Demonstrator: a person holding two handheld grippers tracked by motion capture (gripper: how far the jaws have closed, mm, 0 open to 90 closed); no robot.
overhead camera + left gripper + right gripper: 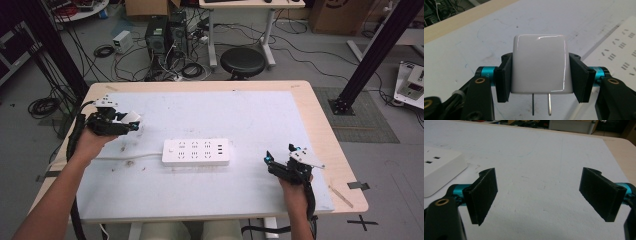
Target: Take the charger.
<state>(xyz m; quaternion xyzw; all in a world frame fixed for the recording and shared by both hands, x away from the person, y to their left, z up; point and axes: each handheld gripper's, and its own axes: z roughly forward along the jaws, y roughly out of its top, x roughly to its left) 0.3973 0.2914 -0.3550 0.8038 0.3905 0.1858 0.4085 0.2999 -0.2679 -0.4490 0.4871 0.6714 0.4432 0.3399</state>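
Plug adapter sits clamped in left gripper near table's left edge; power strip awaits it; right gripper gapes empty.

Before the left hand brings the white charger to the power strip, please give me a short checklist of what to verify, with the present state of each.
1. Grip: the left tongs are shut on both sides of the white charger: ok.
2. Prongs: two metal prongs stick out free below the charger, unbent as far as can be seen: ok.
3. Sockets: the power strip lies flat, its sockets uncovered: ok.
4. Path: bare white mat between charger and strip: ok.
5. Right tongs: open, empty, resting apart from the strip, not holding it steady: not ok if the strip might slide.
6. Prongs lined up with a socket: cannot tell.
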